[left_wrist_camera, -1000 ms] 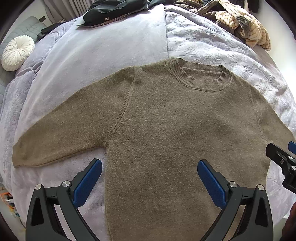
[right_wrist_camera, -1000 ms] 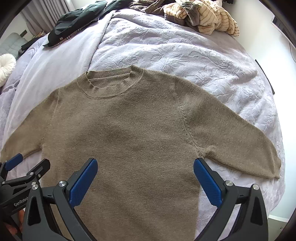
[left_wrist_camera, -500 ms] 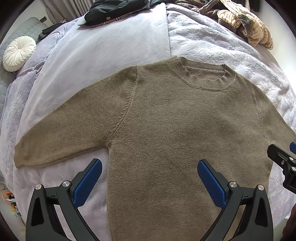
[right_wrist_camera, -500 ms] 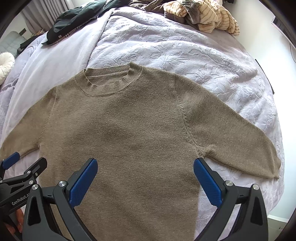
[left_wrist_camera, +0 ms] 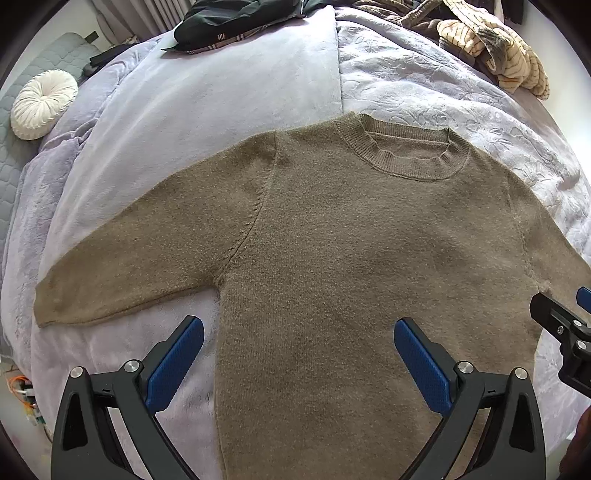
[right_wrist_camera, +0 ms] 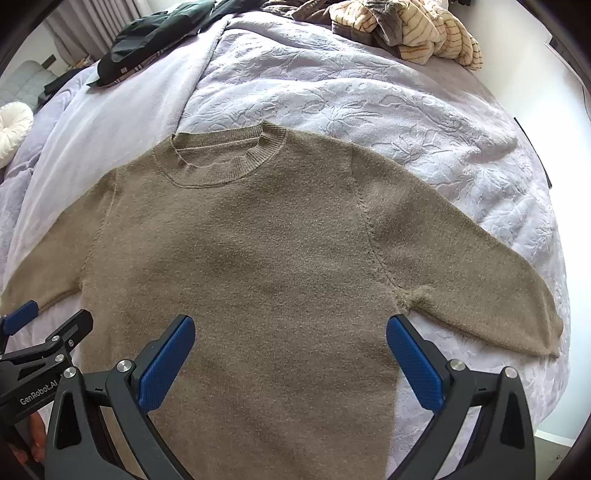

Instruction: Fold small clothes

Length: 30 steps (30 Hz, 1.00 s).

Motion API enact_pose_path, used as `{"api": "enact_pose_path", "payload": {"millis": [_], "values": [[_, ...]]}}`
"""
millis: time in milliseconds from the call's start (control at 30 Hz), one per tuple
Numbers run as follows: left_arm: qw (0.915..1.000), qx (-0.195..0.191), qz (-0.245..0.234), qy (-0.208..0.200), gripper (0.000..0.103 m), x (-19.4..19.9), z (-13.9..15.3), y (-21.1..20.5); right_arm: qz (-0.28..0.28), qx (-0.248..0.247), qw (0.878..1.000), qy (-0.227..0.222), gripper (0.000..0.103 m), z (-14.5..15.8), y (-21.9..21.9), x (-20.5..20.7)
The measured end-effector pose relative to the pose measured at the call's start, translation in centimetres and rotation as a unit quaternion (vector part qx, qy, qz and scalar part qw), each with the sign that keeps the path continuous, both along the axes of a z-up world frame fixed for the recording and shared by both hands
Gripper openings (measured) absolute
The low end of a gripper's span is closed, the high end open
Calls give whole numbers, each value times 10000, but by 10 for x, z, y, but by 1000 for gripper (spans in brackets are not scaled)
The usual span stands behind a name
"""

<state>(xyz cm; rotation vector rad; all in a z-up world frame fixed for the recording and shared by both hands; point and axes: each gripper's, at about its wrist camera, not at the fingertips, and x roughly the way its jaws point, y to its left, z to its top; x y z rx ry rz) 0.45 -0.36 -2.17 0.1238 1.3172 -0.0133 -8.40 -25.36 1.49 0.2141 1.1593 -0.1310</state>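
An olive-brown knit sweater point(left_wrist_camera: 332, 258) lies flat, front up, on a lilac bed point(left_wrist_camera: 240, 81), collar away from me and both sleeves spread out. It also shows in the right wrist view point(right_wrist_camera: 258, 258). My left gripper point(left_wrist_camera: 298, 341) is open and empty above the sweater's lower left body. My right gripper point(right_wrist_camera: 290, 339) is open and empty above its lower right body, near the right armpit. Each gripper shows at the edge of the other's view.
A dark garment point(left_wrist_camera: 236, 22) and a striped beige garment pile point(left_wrist_camera: 491, 44) lie at the far end of the bed. A white round cushion point(left_wrist_camera: 42, 103) sits at the far left. The bed's right edge point(right_wrist_camera: 554, 332) drops to the floor.
Both grippers have edged slightly back and down along the sweater; the sweater sits a little lower in both views. Both stay open.
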Motion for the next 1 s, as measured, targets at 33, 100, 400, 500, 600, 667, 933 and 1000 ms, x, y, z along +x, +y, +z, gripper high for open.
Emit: {"api": "enact_pose_path", "payload": {"millis": [33, 100, 400, 500, 600, 667, 933, 1000], "values": [[10000, 7, 22, -7, 103, -1, 2, -1, 26, 5, 10000, -3, 103, 1, 0, 0], [10000, 27, 71, -15, 103, -3, 5, -4, 75, 19, 10000, -10, 103, 2, -2, -2], [9994, 94, 325, -75, 103, -12, 20, -15, 252, 155, 9995, -90, 103, 10, -14, -2], [9990, 122, 411, -101, 103, -14, 25, -18, 314, 187, 9993, -96, 103, 11, -18, -1], [9987, 170, 477, -113, 103, -15, 29, -20, 370, 234, 9990, -103, 103, 12, -20, -1], [9984, 185, 522, -113, 103, -15, 30, -20, 406, 251, 9988, -104, 103, 12, -21, -1], [9979, 212, 610, -74, 103, -14, 30, -21, 473, 280, 9985, -48, 103, 9, -22, 2], [9978, 198, 637, -63, 103, -13, 29, -20, 486, 282, 9984, -21, 103, 8, -22, 3]]}}
